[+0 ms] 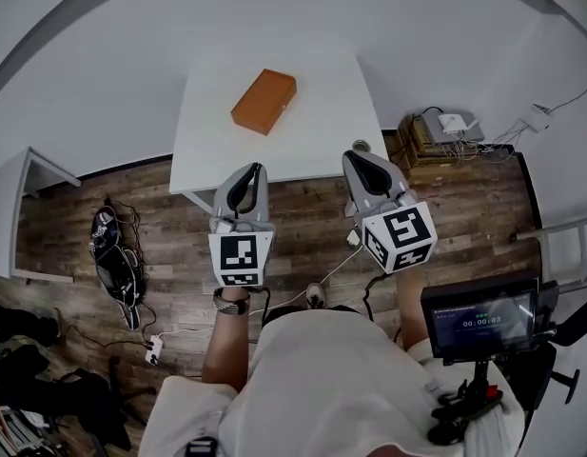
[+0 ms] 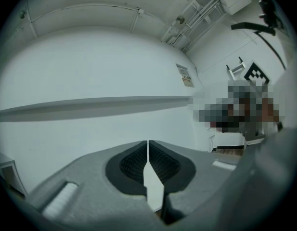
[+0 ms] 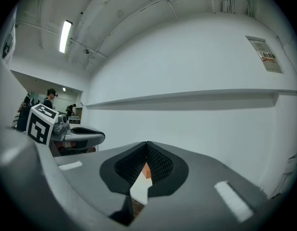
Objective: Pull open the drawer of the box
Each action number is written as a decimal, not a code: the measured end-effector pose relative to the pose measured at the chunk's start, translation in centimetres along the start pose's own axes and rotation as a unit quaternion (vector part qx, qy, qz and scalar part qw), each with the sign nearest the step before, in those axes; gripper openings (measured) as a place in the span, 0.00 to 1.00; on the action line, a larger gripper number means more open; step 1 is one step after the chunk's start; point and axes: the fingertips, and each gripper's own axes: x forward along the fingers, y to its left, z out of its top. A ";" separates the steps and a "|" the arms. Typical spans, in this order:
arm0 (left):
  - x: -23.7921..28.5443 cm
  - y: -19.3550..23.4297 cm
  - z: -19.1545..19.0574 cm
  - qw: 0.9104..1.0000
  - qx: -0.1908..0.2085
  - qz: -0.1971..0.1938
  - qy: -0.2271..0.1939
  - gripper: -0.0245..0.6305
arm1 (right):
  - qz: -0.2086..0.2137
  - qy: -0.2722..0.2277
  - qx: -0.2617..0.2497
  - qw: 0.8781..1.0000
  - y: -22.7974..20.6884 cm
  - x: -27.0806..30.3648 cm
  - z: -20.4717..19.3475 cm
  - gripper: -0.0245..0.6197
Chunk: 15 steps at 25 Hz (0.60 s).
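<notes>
Head view: flat orange rectangular box (image 1: pixel 264 101) lies askew on the white bench (image 1: pixel 322 131), toward the far left part of the top; its drawer is too small to make out. Left gripper (image 1: pixel 254 171) and right gripper (image 1: pixel 360 157) are held side by side at the bench's near edge, tips pointing forward, both well apart from the box. Wood-plank floor (image 1: pixel 65 227) lies below them; a small black monitor (image 1: pixel 481 317) sits on a stand at lower right. Left gripper view: left gripper (image 2: pixel 148 144) has its jaws together, tips meeting with only a thin slit behind them and nothing between. A plain white wall (image 2: pixel 90 71) fills the view ahead, and the marker cube (image 2: pixel 256 74) of the other gripper shows at far right. Right gripper view: right gripper (image 3: pixel 147 145) likewise has its jaws closed at the tips and holds nothing. Through the small gap behind the tips a sliver of the orange box (image 3: pixel 146 170) shows, far off, with the bench (image 3: pixel 138 187) below it. The left gripper (image 3: pixel 85 137) shows at the left.
</notes>
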 end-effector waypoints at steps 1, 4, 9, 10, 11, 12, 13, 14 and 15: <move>1.1 0.2 -0.4 1.000 0.000 0.001 0.004 0.06 | 0.004 0.004 0.002 1.000 -0.7 1.0 -0.5 0.04; 2.3 0.2 -1.0 1.000 0.000 0.000 0.013 0.06 | 0.009 0.016 0.008 1.000 -1.6 2.3 -1.3 0.04; 2.7 0.7 -1.1 1.000 0.002 0.005 0.018 0.06 | 0.017 0.026 0.008 1.000 -1.7 2.9 -1.8 0.08; 3.5 1.1 -1.3 1.000 0.000 0.006 0.020 0.06 | 0.017 0.029 0.010 0.999 -2.1 3.7 -2.0 0.08; 4.2 1.5 -1.6 1.000 -0.001 0.006 0.022 0.06 | 0.018 0.033 0.012 0.999 -2.5 4.5 -2.2 0.08; 4.7 1.7 -1.8 1.000 -0.001 0.007 0.024 0.06 | 0.018 0.036 0.013 0.999 -2.7 5.0 -2.4 0.08; 4.8 1.9 -2.0 1.000 -0.002 0.007 0.025 0.06 | 0.019 0.037 0.013 0.999 -2.8 5.2 -2.5 0.08; 4.8 2.0 -2.1 1.000 -0.002 0.008 0.026 0.06 | 0.018 0.038 0.013 0.999 -2.8 5.3 -2.5 0.08; 4.8 2.1 -2.2 1.000 -0.001 0.009 0.026 0.06 | 0.016 0.038 0.012 0.999 -2.8 5.3 -2.4 0.08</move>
